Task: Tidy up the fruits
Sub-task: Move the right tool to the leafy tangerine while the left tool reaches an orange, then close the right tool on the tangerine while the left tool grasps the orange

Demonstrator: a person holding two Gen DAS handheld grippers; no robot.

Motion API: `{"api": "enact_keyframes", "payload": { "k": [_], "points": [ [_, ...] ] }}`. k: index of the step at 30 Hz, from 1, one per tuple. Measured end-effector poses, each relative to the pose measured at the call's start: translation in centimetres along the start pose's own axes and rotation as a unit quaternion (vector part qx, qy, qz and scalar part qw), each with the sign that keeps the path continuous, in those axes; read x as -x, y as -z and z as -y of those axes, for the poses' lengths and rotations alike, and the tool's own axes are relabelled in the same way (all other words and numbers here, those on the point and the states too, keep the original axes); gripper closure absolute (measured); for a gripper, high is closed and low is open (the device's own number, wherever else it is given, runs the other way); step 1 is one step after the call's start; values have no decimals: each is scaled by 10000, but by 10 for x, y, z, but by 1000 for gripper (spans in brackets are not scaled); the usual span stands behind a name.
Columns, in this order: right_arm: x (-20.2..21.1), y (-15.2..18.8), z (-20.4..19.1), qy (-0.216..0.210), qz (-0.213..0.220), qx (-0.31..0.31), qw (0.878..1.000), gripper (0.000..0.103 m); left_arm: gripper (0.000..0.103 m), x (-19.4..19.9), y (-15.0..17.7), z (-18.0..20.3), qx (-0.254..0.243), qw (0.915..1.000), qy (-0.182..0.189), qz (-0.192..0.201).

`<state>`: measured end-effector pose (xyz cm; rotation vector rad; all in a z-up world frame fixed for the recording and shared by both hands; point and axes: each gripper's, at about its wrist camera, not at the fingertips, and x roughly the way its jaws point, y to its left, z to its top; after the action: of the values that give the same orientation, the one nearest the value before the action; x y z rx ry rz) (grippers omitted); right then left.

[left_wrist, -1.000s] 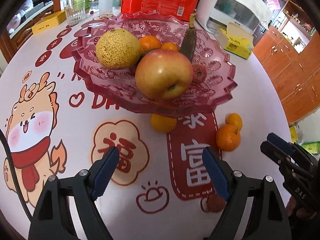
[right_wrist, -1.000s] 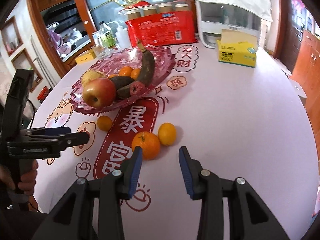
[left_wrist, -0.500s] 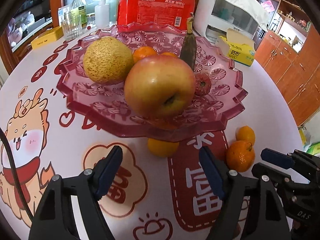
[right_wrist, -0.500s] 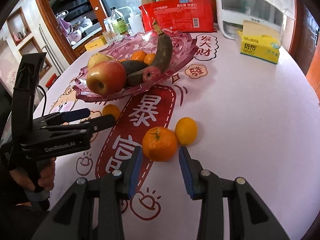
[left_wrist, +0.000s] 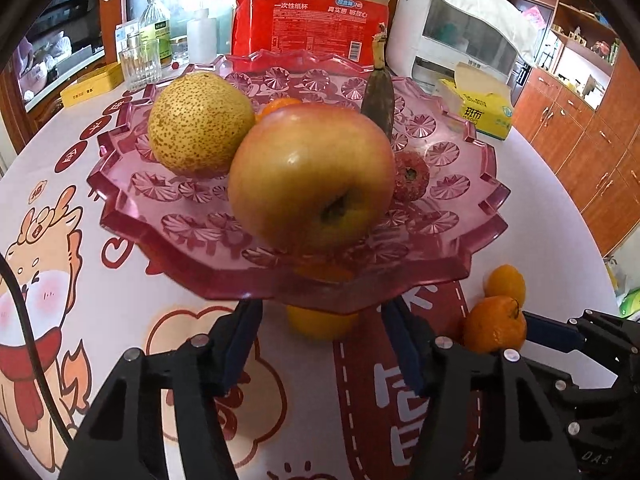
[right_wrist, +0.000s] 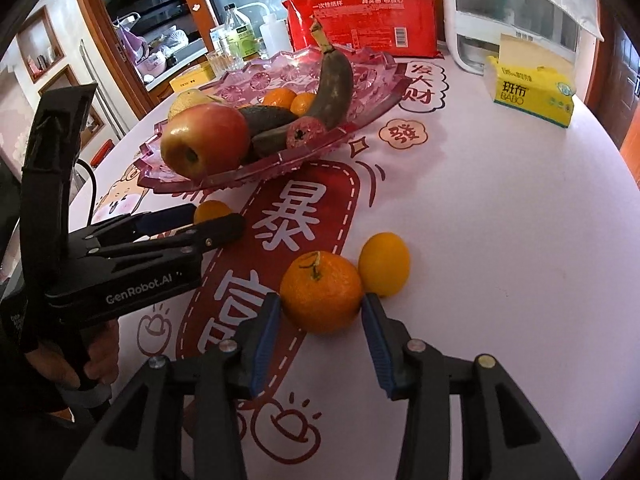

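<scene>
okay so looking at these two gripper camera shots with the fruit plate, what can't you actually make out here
- Small orange, left wrist view: its top is hidden under the pink plate's rim.
- Same orange, right wrist view: partly covered by the left gripper, so whether the pads touch it is unclear.
- Pear, right wrist view: mostly hidden behind the apple.
- Banana, left wrist view: lower part hidden behind the apple.

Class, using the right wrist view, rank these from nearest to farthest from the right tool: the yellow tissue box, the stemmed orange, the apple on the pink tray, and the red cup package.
1. Stemmed orange, between the right tool's fingers.
2. Apple, at the tray's near left edge.
3. Yellow tissue box, far right.
4. Red cup package, at the back behind the tray.
</scene>
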<state>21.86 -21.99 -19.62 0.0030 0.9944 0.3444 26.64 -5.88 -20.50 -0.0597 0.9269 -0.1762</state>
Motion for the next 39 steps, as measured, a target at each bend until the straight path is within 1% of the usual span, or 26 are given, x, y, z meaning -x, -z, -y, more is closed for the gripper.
{"api": "enact_keyframes", "payload": {
  "k": [2,3,5,6,11,17,25,30,35,39],
  "points": [
    [-2,0,0,-20,2,-12,10000,59,52,-2,-1,0,-26,10000,-6,22],
    [-3,0,0,2,-2,-5,10000,59,53,-3,-1,0,-32,10000,-1,16],
    [-5,0,-1,13,-16,11,10000,58,58,-5,-2,-1,-36,10000,16,1],
    [-6,0,0,8,-26,3,10000,58,59,-6,-2,-1,-40,10000,21,-13],
    [-10,0,-2,30,-60,25,10000,57,69,-7,-3,-1,-85,10000,45,13],
    [-12,-1,-2,51,-31,-3,10000,57,70,-6,-4,-2,-77,9999,127,-3],
    [-10,0,-4,41,-89,-29,9999,59,70,2,1,0,-231,9995,162,-123],
    [-7,2,-10,-6,-138,-23,9999,60,70,13,15,-7,-308,9993,58,-215],
    [-2,3,-18,-73,-112,-13,9999,60,70,31,31,-23,-295,9990,-99,-310],
    [3,2,-25,-165,-84,-12,9998,60,70,51,36,-35,-309,9991,-189,-210]
  ]
}}
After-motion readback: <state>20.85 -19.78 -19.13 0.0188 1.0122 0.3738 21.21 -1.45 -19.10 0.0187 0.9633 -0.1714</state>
